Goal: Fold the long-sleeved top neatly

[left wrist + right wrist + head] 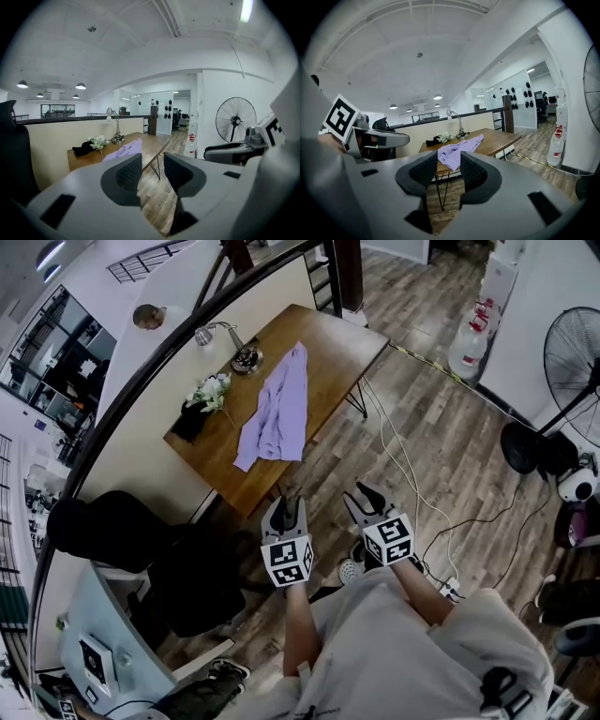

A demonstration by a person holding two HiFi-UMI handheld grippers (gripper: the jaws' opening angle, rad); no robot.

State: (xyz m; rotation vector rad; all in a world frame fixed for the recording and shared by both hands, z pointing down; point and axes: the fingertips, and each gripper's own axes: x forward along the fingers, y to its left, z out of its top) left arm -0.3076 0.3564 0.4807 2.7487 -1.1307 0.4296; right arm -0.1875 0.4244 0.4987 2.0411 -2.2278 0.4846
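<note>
A lilac long-sleeved top [277, 409] lies crumpled lengthwise across the wooden table [328, 352], one end hanging near the table's near edge. Both grippers are held in the air short of the table, apart from the top. My left gripper [288, 502] is open with nothing between its jaws; in the left gripper view [152, 164] the top [123, 151] shows beyond the jaws. My right gripper [367, 495] is also open and holds nothing; in the right gripper view [449, 164] the top [459, 149] lies straight ahead on the table.
On the table's far left stand a desk lamp [246, 357], white flowers [212, 390] and a black object [192, 418]. A black chair [141, 540] is left of the person. A standing fan [572, 352] and floor cables [412, 474] are on the right.
</note>
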